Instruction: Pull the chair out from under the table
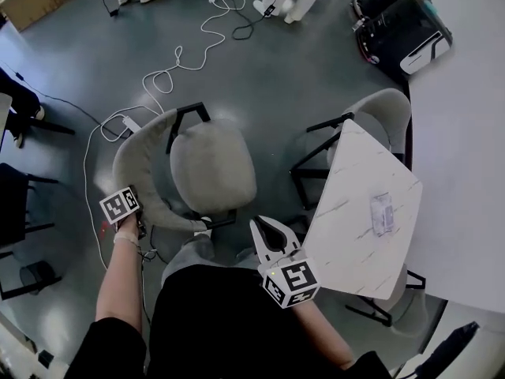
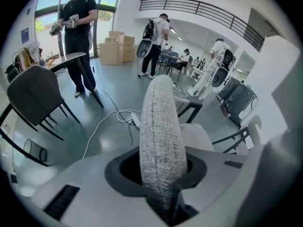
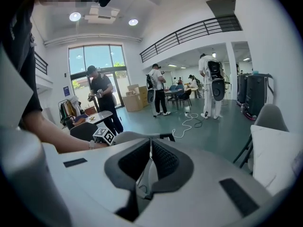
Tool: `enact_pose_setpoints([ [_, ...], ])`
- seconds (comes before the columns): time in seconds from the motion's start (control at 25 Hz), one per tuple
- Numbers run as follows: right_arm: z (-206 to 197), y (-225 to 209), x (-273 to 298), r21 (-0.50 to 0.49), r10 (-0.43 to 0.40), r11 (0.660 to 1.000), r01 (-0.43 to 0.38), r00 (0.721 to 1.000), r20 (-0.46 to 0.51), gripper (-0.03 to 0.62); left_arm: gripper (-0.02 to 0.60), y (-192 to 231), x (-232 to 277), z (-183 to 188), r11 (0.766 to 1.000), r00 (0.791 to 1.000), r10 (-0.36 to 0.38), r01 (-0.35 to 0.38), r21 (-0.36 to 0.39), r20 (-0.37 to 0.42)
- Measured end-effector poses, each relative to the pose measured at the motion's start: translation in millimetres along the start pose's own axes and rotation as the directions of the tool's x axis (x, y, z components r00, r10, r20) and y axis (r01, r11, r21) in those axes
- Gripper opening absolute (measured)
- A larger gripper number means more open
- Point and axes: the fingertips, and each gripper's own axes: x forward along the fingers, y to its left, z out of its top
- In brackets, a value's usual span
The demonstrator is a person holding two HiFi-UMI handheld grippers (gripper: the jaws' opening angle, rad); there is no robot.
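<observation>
Left tongs are clamped on the padded backrest of the grey chair, gripping its rim at the chair's left side, w/ fabric pinched between the pads. The chair stands on the floor well clear of the marble tabletop, seat fully in view, so the pull looks mostly done.

Risks from here:
- Grip is one-handed and off-centre, so more pull prob. swings the chair round instead of sliding it straight.
- The soft rim could squeeze out of the pads, esp. if the tongs tilt.
- A power strip and its white cable lie just behind the backrest; a leg could snag or drag them.
- The person's knee is near the seat edge and could block the slide.

Right tongs hang w/ jaws together and nothing in them, between chair and tabletop, so no second hold if the chair tips. A second chair sits tucked at the tabletop's far side, untouched.
</observation>
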Motion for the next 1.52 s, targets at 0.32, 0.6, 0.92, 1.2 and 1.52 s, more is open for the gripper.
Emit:
enact_pose_setpoints([
  [0.32, -4.6, 50.0, 20.3, -0.093, 0.126, 0.987, -0.130, 0.991, -0.043, 0.020, 0.110, 66.1, -30.7, -26.5, 0.993, 0.998, 0.056, -0.054, -0.110, 0.021],
  [0.6, -13.2, 64.9, 22.3, -0.086, 0.210, 0.973, -0.216, 0.975, -0.073, 0.020, 0.112, 110.4, -58.6, -57.7, 0.976, 0.993, 0.115, -0.109, -0.189, 0.021],
  [0.92, -17.4, 74.5, 24.5, -0.120, 0.291, 0.945, -0.304, 0.950, -0.116, 0.020, 0.129, 143.6, -84.4, -90.1, 0.941, 0.986, 0.167, -0.151, -0.301, 0.027],
  [1.2, -16.6, 77.8, 32.8, -0.127, 0.336, 0.926, -0.354, 0.931, -0.141, 0.020, 0.130, 163.6, -98.9, -107.7, 0.919, 0.979, 0.201, -0.180, -0.349, 0.025],
  [1.52, -13.1, 91.0, 46.4, -0.146, 0.391, 0.898, -0.415, 0.905, -0.168, 0.020, 0.144, 185.1, -112.7, -122.1, 0.897, 0.972, 0.233, -0.209, -0.389, 0.015],
])
